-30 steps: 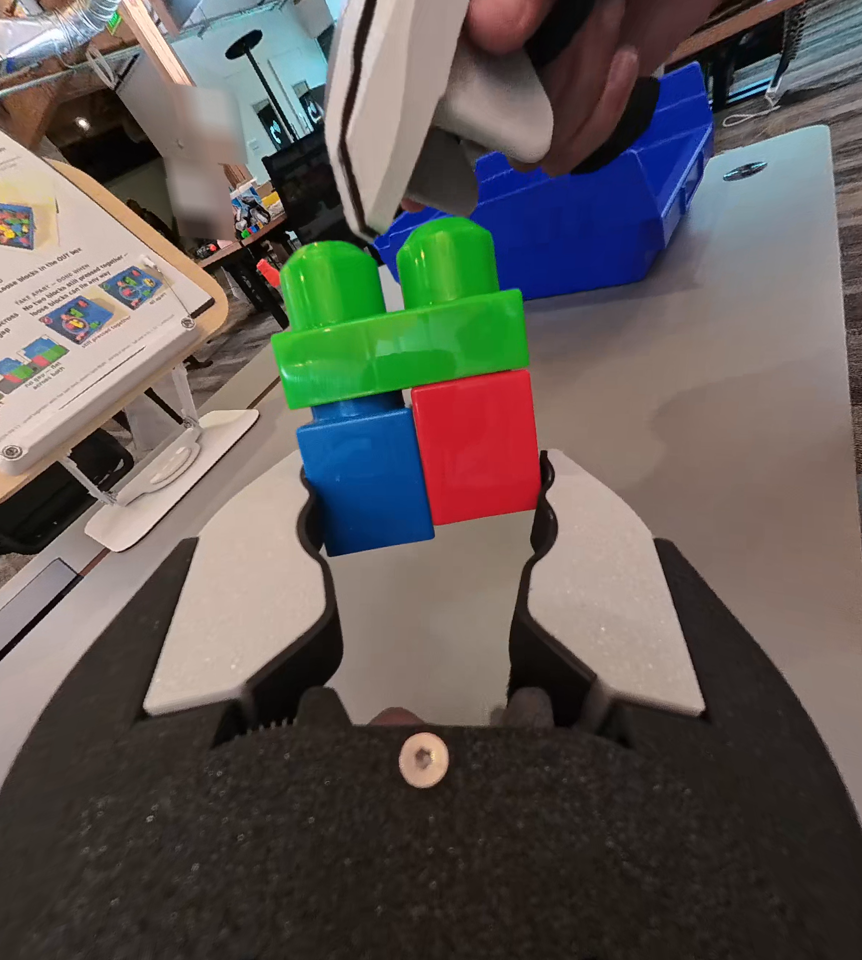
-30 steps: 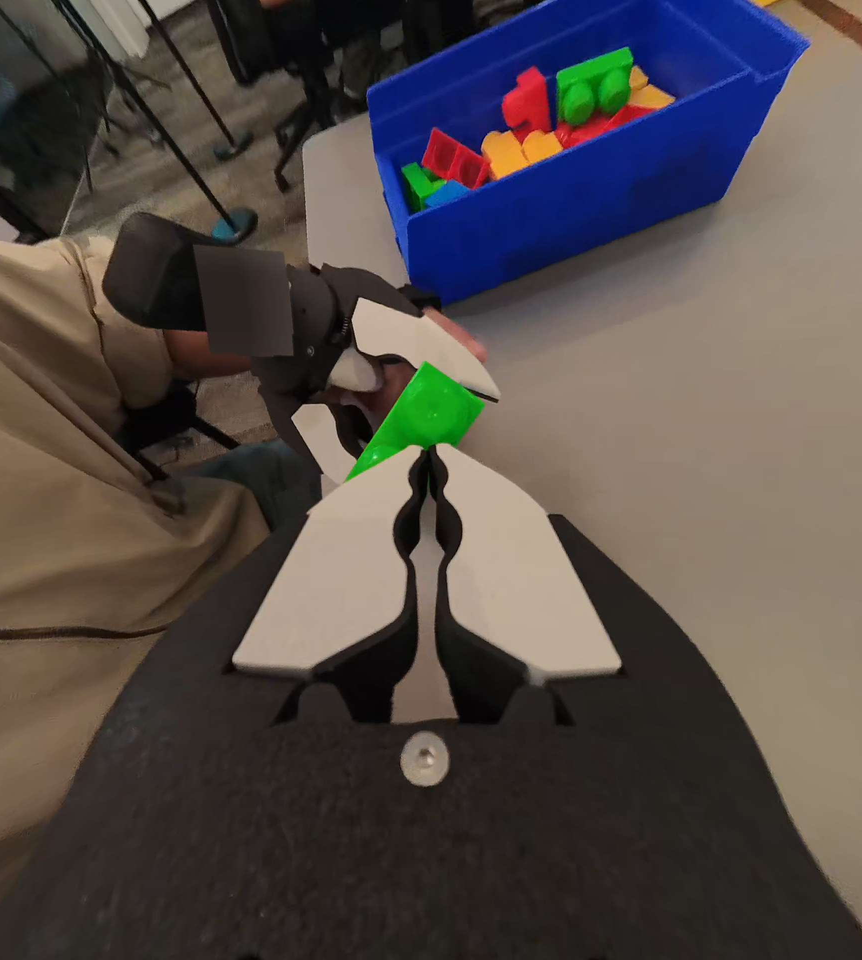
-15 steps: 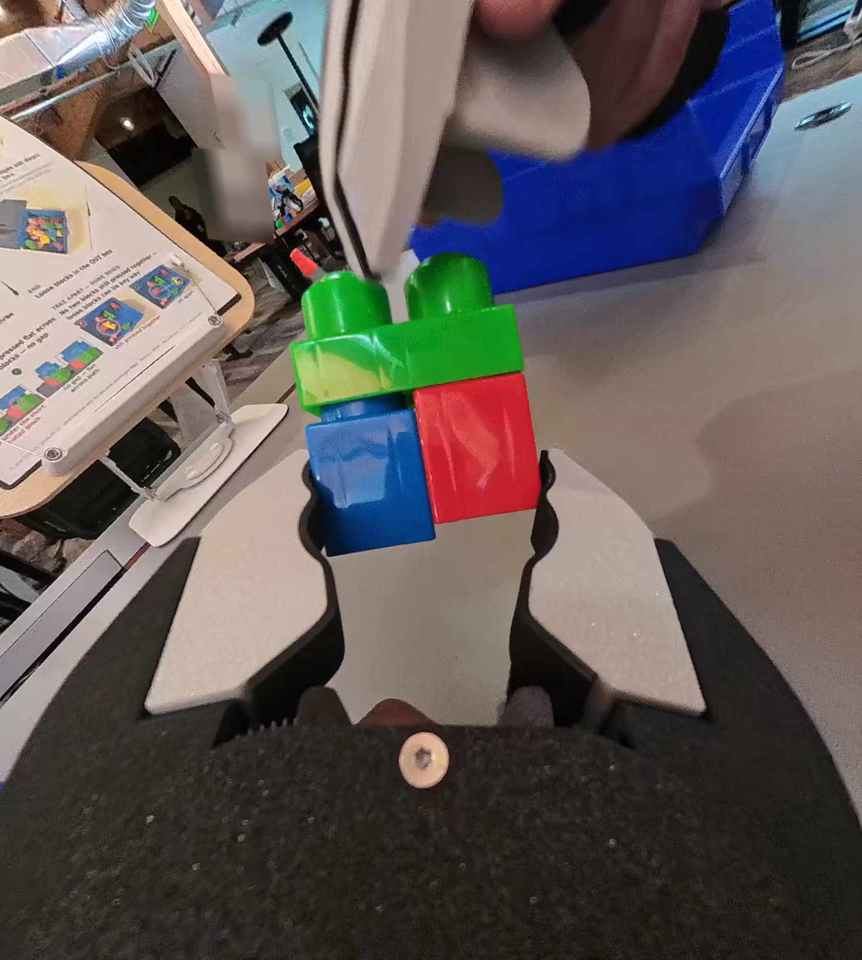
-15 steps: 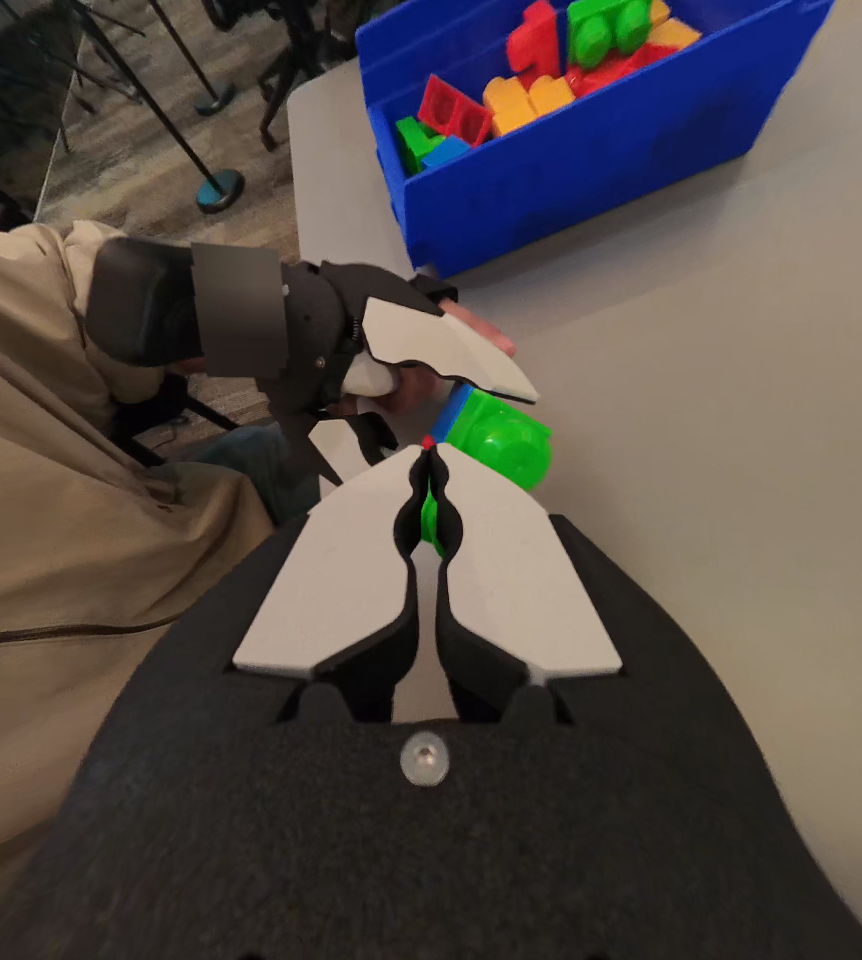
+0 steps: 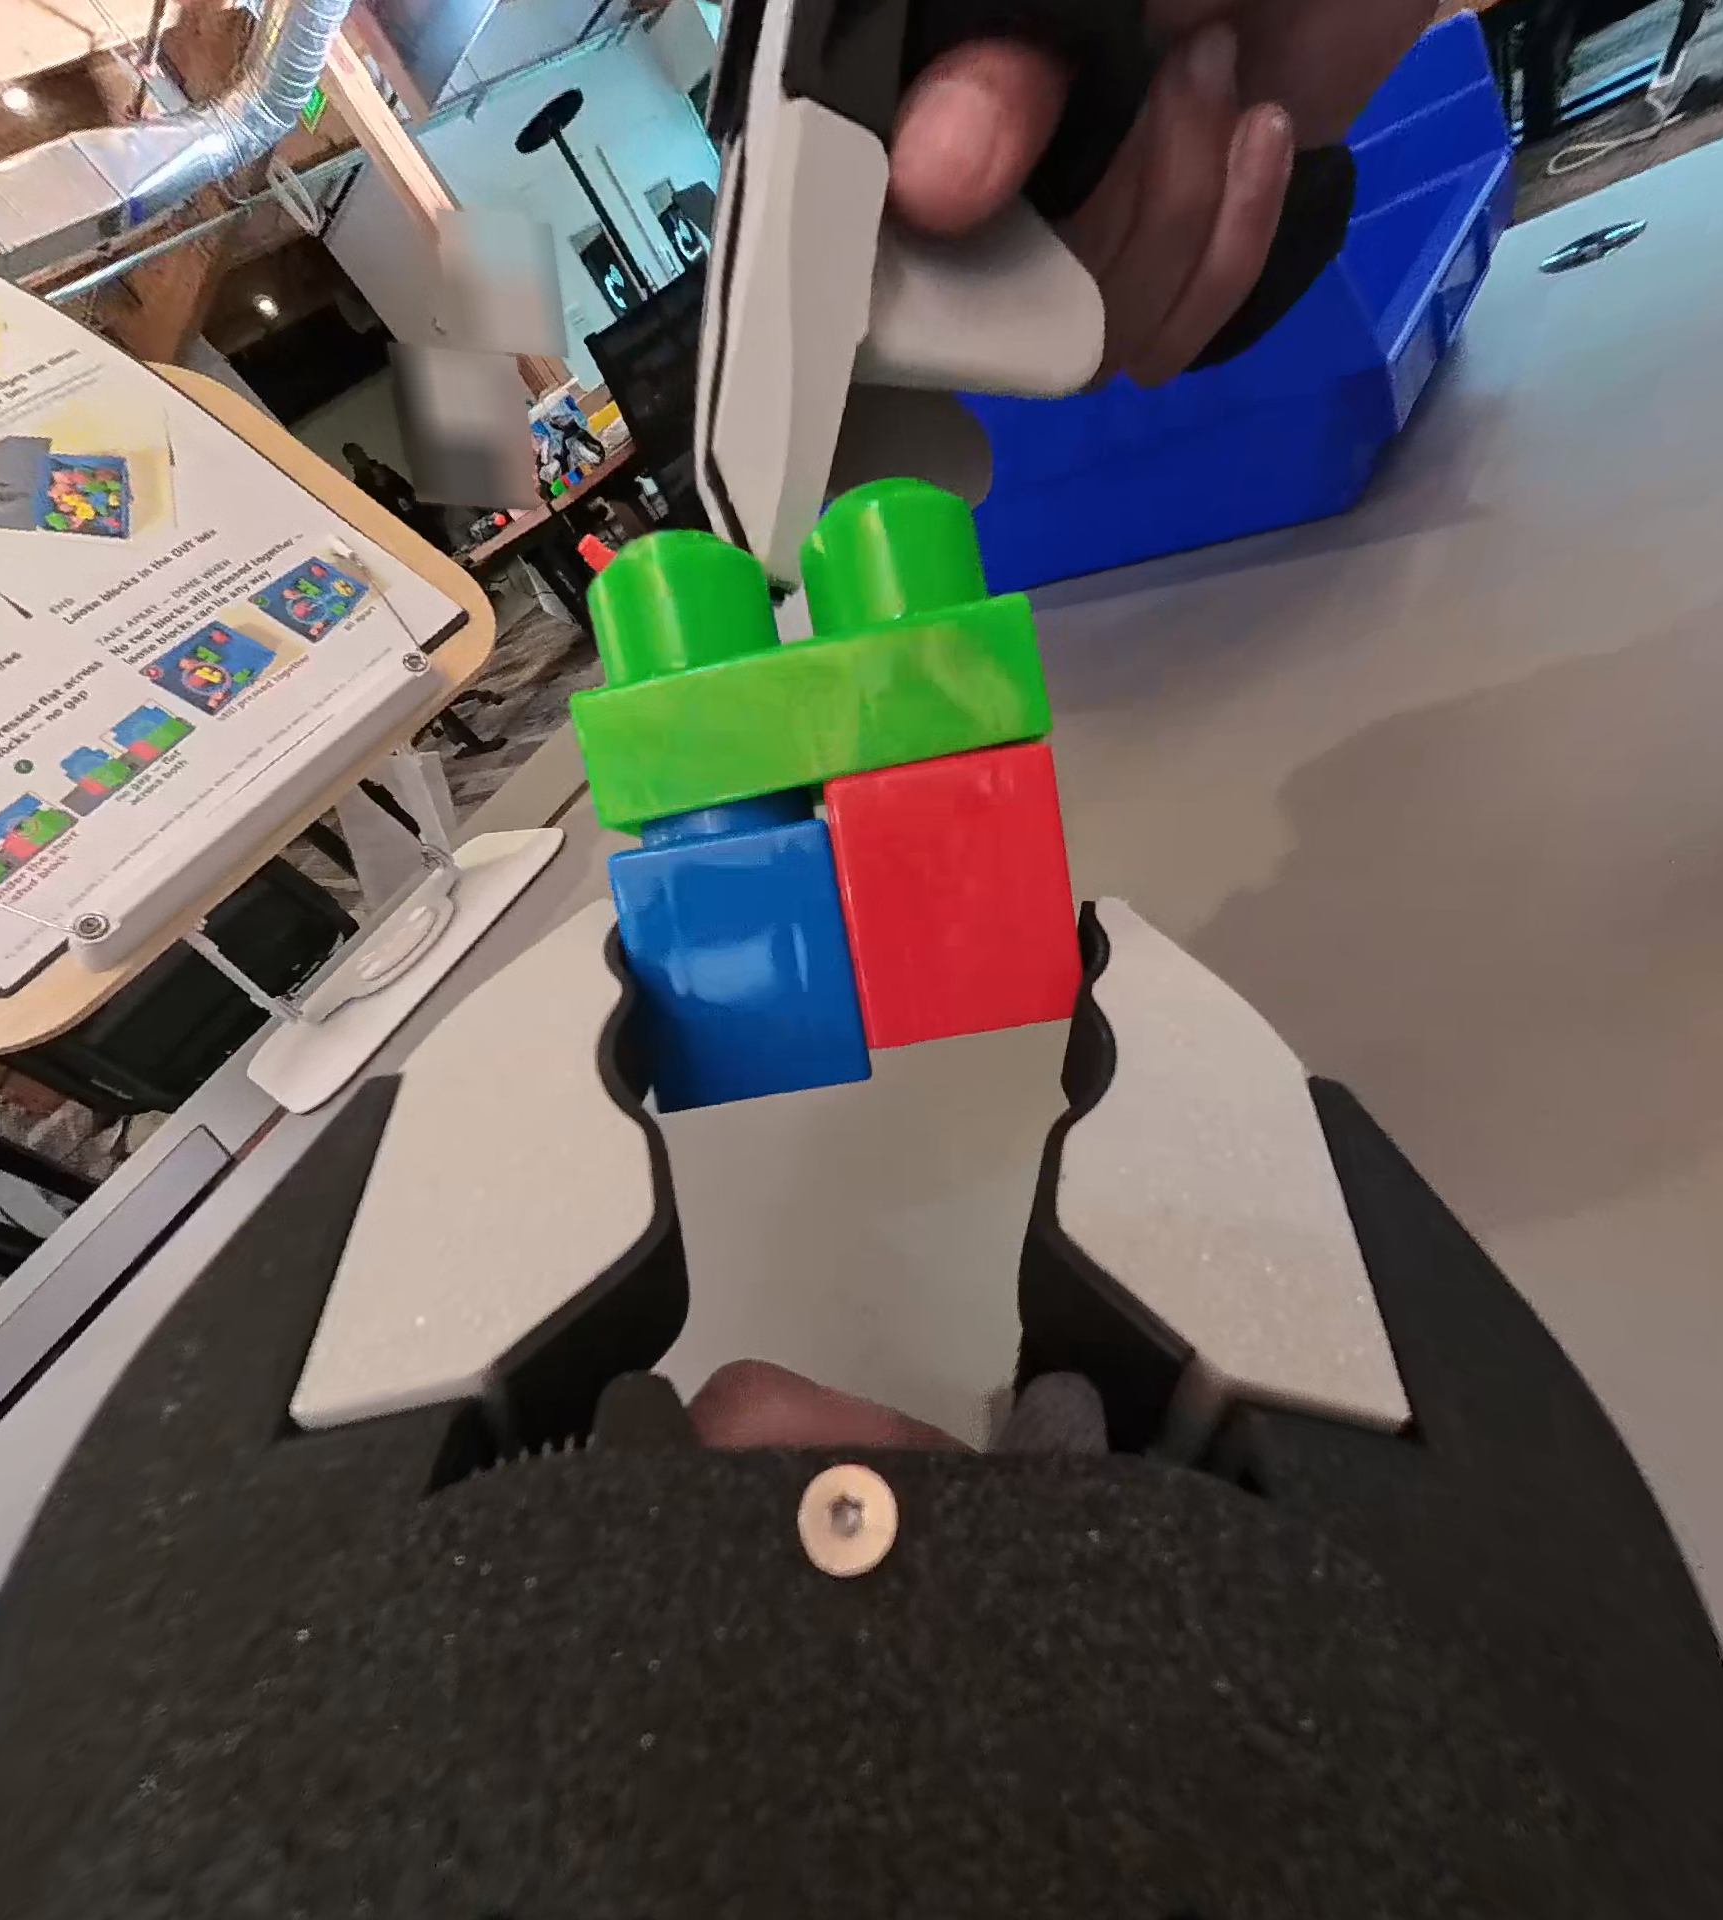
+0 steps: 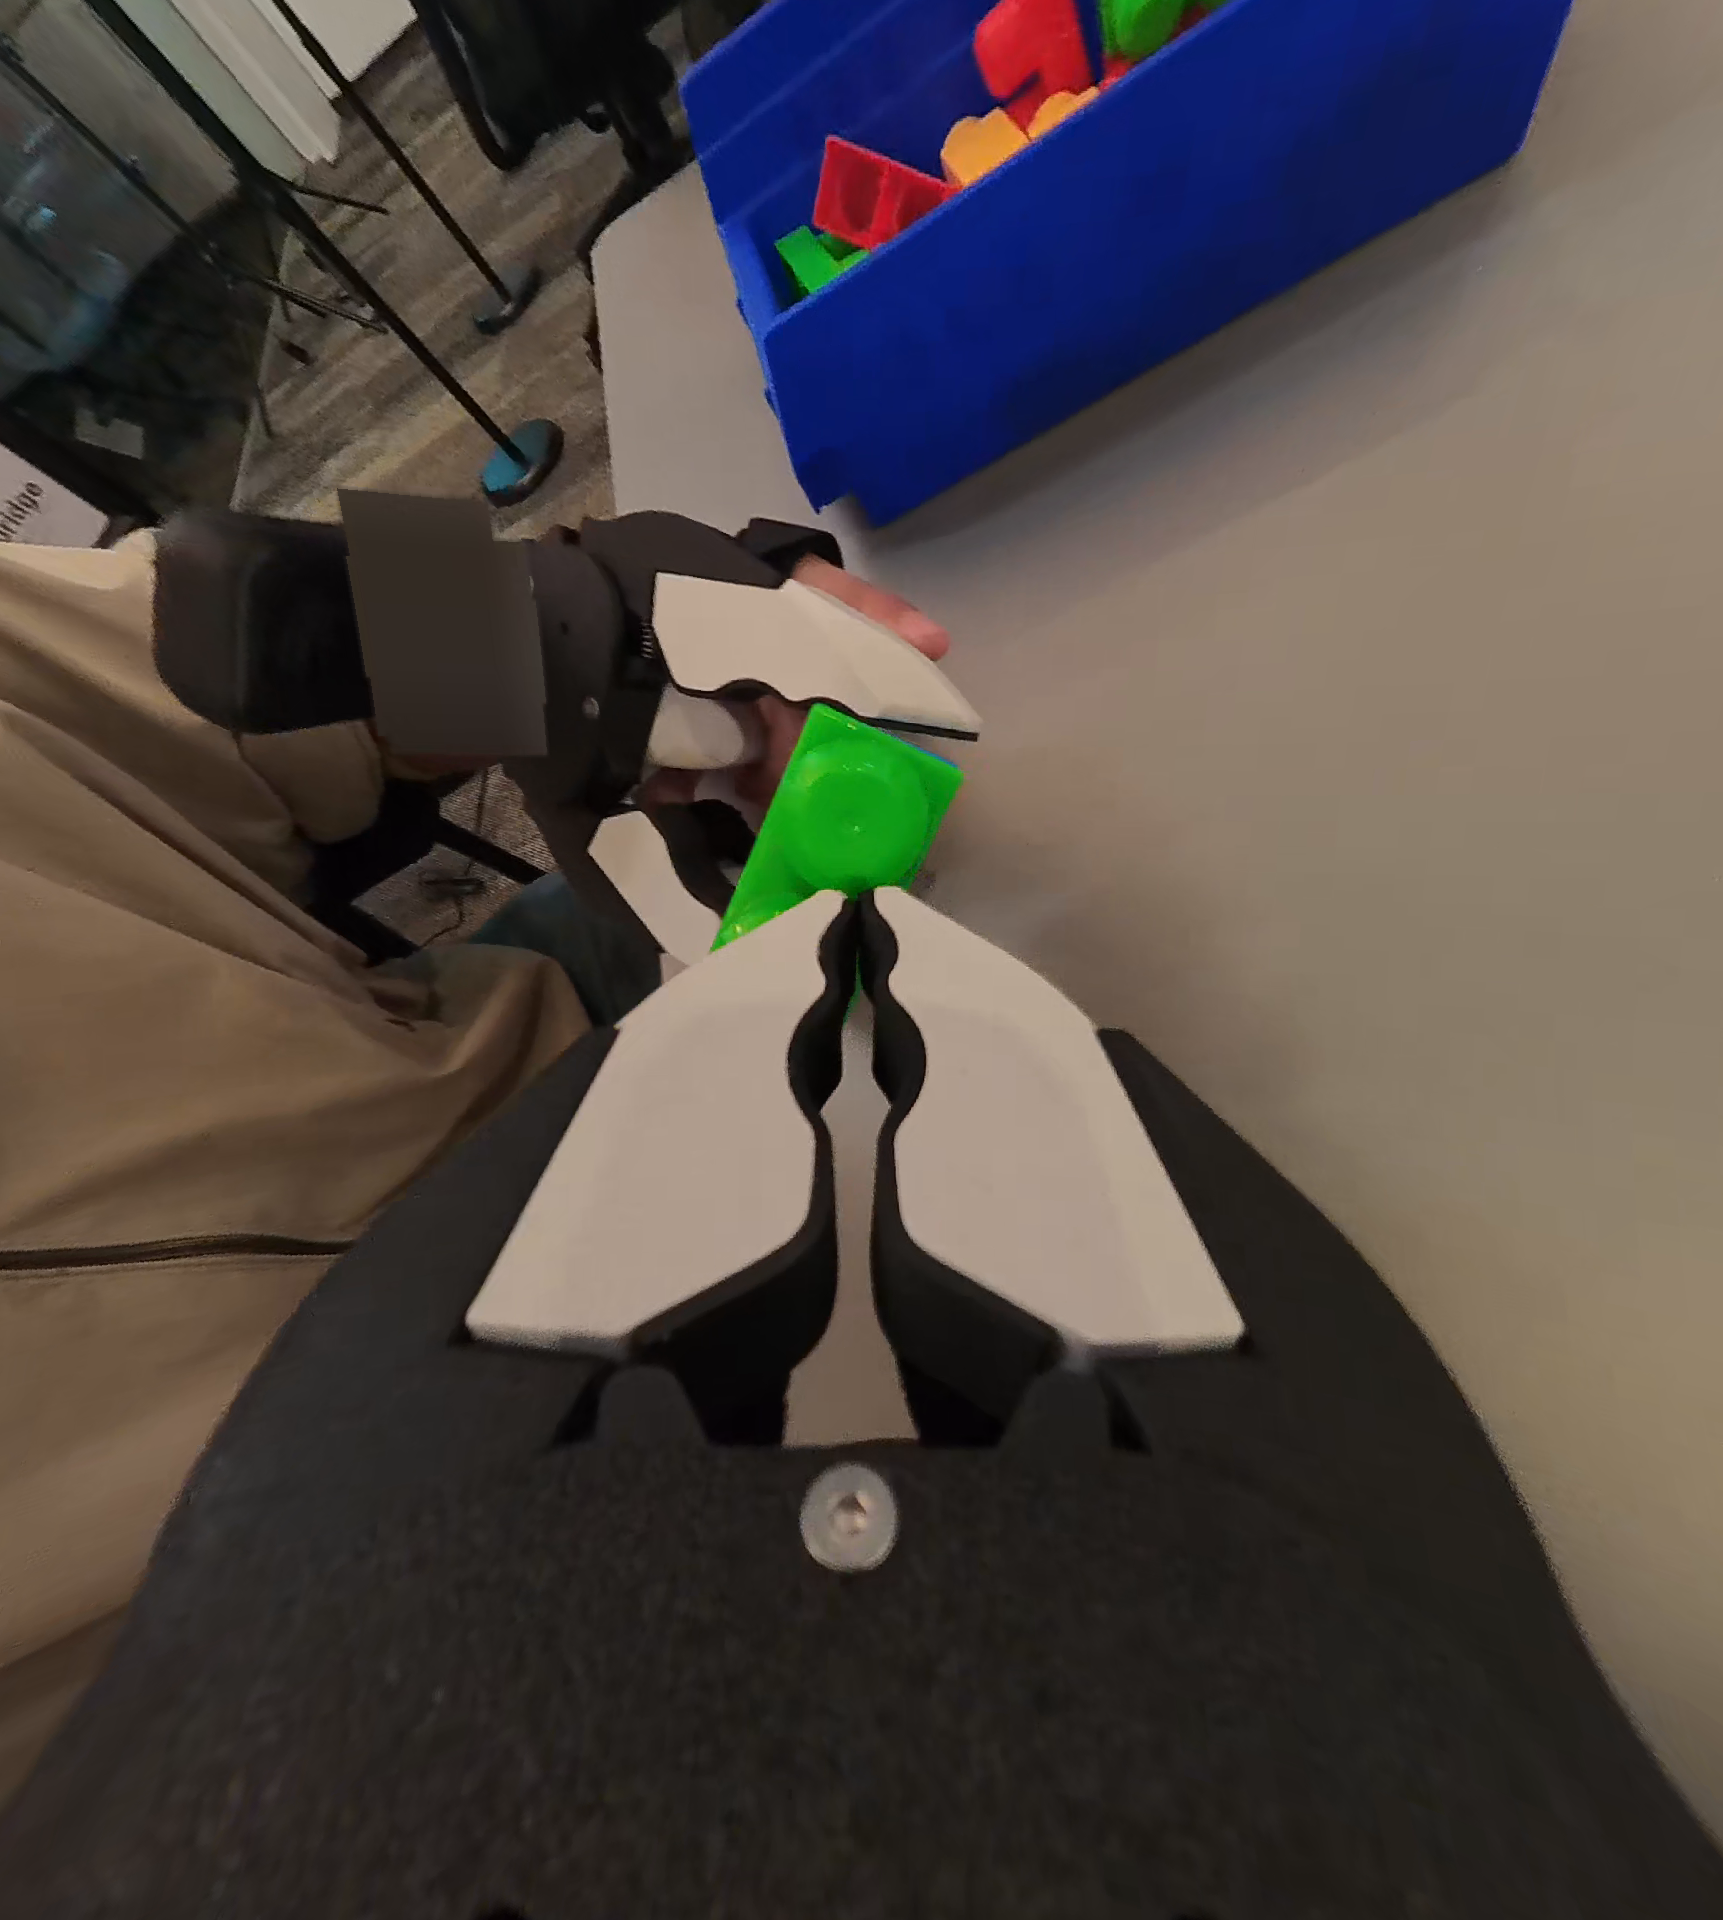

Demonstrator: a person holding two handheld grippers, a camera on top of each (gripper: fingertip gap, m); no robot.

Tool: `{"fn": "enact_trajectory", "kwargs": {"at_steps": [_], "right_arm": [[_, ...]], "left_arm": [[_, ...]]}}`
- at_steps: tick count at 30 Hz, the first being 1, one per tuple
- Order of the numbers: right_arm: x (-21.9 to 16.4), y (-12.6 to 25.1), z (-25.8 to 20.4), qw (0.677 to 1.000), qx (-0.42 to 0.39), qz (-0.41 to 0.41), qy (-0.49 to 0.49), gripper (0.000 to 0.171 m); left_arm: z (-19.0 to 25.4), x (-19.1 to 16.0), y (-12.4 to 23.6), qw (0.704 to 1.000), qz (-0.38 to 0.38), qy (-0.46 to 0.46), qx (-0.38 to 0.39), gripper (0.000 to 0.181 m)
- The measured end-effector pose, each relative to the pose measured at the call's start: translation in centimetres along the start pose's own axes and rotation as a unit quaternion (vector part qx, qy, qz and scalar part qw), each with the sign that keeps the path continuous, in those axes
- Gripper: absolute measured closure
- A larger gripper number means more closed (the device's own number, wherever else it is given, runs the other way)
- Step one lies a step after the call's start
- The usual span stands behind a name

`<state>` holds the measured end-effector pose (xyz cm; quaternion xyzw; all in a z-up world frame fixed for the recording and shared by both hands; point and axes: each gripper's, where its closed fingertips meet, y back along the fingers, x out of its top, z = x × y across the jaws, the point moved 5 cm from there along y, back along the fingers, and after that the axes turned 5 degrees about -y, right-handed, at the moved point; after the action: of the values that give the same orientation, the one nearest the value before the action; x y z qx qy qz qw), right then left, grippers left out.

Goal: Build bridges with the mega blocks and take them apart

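My left gripper (image 5: 846, 966) is shut on a small bridge and holds it above the grey table (image 5: 1459, 935). A blue block (image 5: 743, 987) and a red block (image 5: 950, 894) sit side by side between the pads. A green two-stud block (image 5: 815, 717) lies across them, slightly raised on the blue side, where the blue stud shows. My right gripper (image 6: 857, 904) is shut and empty. Its tip (image 5: 769, 540) rests between the two green studs. In the right wrist view the green block (image 6: 846, 810) shows from above, with the left gripper's fingers (image 6: 815, 665) around it.
A blue bin (image 6: 1096, 291) with several loose blocks stands at the far side of the table; it also shows in the left wrist view (image 5: 1252, 436). An instruction board (image 5: 161, 675) on a stand is at the left. A beige sleeve (image 6: 161, 987) fills the left of the right wrist view. The tips of one gripper are about 5 cm away from the tips of the other.
The right gripper's shut tip has settled between the green studs. The bridge rocked in the left gripper's hold and came back. Both grippers stayed shut.
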<state>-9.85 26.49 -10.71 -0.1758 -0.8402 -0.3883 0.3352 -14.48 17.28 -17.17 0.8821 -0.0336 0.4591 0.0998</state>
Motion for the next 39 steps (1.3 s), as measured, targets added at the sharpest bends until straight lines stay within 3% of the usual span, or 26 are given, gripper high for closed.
{"fn": "enact_trajectory", "kwargs": {"at_steps": [6, 13, 22, 25, 39], "right_arm": [[-0.6, -0.7, -0.4, 0.999, -0.017, -0.035, 0.012, 0.171], [-0.8, -1.3, 0.2, 0.998, -0.032, -0.043, 0.013, 0.171], [0.4, 0.5, -0.6, 0.998, -0.046, -0.03, 0.029, 0.171], [0.1, -0.5, -1.1, 0.995, -0.063, -0.064, 0.046, 0.171], [0.5, -1.3, -1.4, 0.994, -0.069, -0.068, 0.048, 0.171]], "left_arm": [[0.7, 0.0, -0.4, 1.0, 0.002, -0.007, -0.015, 0.103], [0.9, -1.3, -1.4, 0.999, -0.049, -0.02, -0.002, 0.103], [0.2, -1.6, -1.4, 0.999, -0.051, -0.003, 0.002, 0.103], [0.5, -1.6, -1.7, 0.998, -0.055, -0.018, 0.005, 0.103], [0.4, -2.1, -1.9, 0.997, -0.079, -0.017, 0.004, 0.103]]}}
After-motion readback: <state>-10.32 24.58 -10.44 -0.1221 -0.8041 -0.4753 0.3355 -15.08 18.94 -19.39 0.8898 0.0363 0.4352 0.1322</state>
